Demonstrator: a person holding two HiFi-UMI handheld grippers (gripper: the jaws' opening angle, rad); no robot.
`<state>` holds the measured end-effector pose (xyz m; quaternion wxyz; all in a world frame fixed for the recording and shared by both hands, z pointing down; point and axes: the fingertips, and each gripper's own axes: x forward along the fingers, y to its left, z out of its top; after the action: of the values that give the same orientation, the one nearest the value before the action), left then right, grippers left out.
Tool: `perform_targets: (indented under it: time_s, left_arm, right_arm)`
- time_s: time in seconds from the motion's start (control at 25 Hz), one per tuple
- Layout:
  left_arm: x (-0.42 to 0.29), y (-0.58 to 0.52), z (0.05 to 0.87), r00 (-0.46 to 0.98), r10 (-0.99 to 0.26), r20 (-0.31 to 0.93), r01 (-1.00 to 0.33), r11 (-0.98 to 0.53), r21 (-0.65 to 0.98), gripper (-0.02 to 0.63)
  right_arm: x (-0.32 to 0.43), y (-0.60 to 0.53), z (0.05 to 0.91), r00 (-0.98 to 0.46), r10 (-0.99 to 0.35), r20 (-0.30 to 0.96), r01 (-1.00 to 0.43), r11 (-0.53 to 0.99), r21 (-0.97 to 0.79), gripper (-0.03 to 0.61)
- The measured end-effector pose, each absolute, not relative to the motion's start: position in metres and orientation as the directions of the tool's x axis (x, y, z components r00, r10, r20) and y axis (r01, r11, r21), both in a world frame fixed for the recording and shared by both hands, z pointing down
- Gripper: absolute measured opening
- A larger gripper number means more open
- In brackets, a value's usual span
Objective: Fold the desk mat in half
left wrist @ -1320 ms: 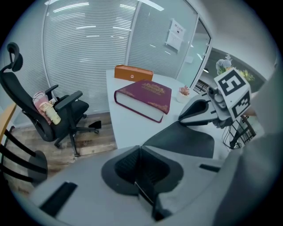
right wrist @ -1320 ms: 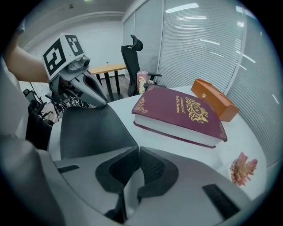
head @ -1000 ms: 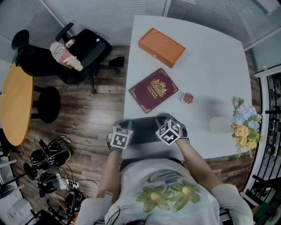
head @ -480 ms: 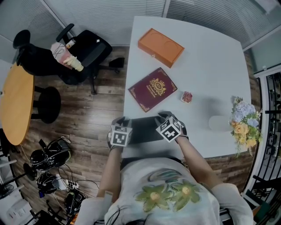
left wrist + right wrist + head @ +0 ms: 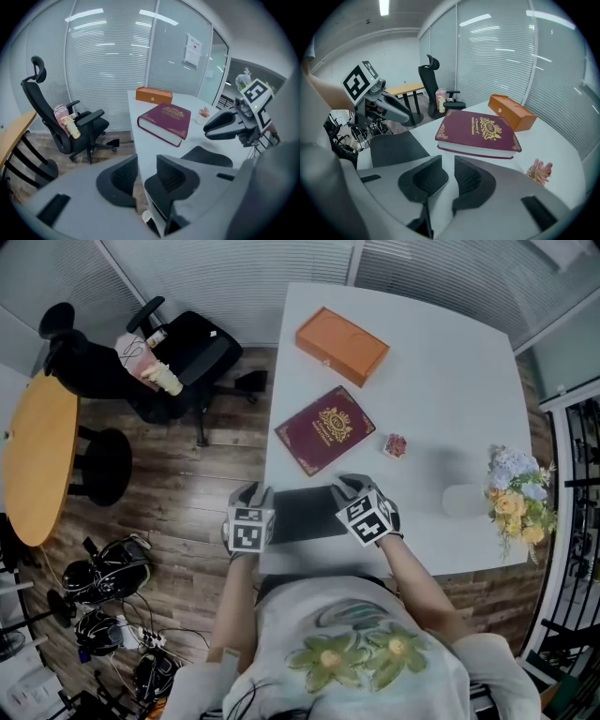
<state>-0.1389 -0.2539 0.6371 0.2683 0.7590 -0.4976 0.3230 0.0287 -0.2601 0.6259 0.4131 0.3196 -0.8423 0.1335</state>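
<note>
The mat (image 5: 300,512) lay folded at the table's (image 5: 450,381) near edge. The left gripper (image 5: 146,174) and right gripper (image 5: 451,177) flanked it; their jaws had just been opening and stood apart, empty.

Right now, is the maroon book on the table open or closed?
Closed. The maroon book lies flat on the white table, gold-crested cover up; the right gripper view shows its pages shut beneath.

I'm seeing the desk mat (image 5: 300,514) lying matt on my smooth white table (image 5: 450,362), the book (image 5: 326,429) flashing gilt print, the wood-plank floor (image 5: 187,493) gleaming faintly.
</note>
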Motion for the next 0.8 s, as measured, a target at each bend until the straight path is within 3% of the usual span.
perform_targets:
  time_s: [0.4,0.8]
  left_arm:
    - [-0.127,-0.244,0.576,0.312,-0.692,0.651,-0.936,-0.341,0.086,0.103]
    - [-0.105,-0.221,0.515,0.36,-0.757,0.546,-0.924,-0.369,0.097,0.012]
  right_arm:
    - [0.018,-0.245,0.577,-0.524,-0.494,0.694,-0.664,0.747,0.031,0.083]
    - [0.003,-0.223,0.512,-0.598,-0.553,0.58,-0.67,0.742,0.016,0.029]
